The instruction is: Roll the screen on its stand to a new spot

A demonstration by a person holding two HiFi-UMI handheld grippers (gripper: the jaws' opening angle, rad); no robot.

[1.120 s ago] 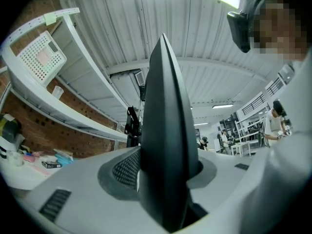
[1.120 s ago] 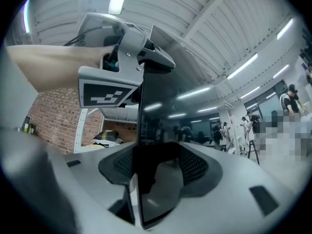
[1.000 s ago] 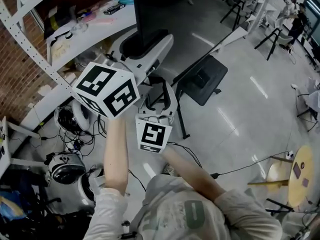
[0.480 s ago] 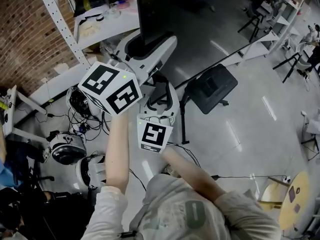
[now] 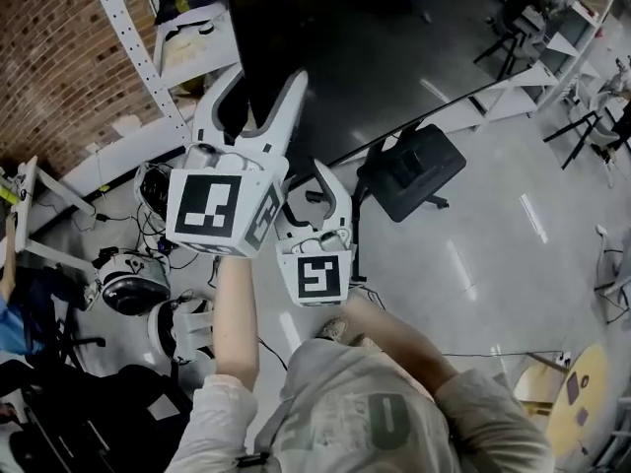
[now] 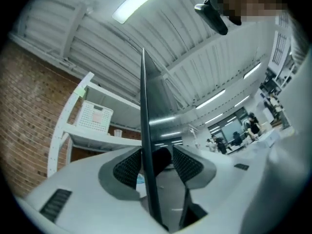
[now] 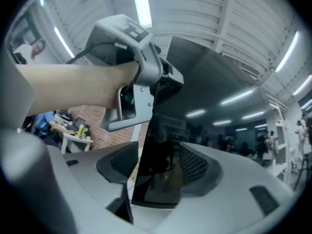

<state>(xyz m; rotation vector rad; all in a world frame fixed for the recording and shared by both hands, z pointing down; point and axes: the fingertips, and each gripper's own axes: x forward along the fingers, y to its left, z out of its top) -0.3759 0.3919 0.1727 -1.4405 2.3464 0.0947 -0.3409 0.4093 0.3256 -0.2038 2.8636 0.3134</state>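
Note:
The screen is a big dark panel at the top of the head view. My left gripper reaches up to its left side. In the left gripper view the screen's thin edge stands between the pads of the left gripper, against the left pad with a dark gap before the right one, so it is open. My right gripper is lower and to the right, and its jaws have just been opening. In the right gripper view a lower corner of the screen lies between the pads of this gripper.
A white shelving rack and a brick wall stand at the left. Cables and white round devices lie on the floor below them. A black flat base on legs is right of the grippers. A round wooden stool stands at the lower right.
Both grippers have moved up toward the screen, which now fills more of the top. The left gripper's marker cube has turned to face the camera. The view has swung toward the brick wall.

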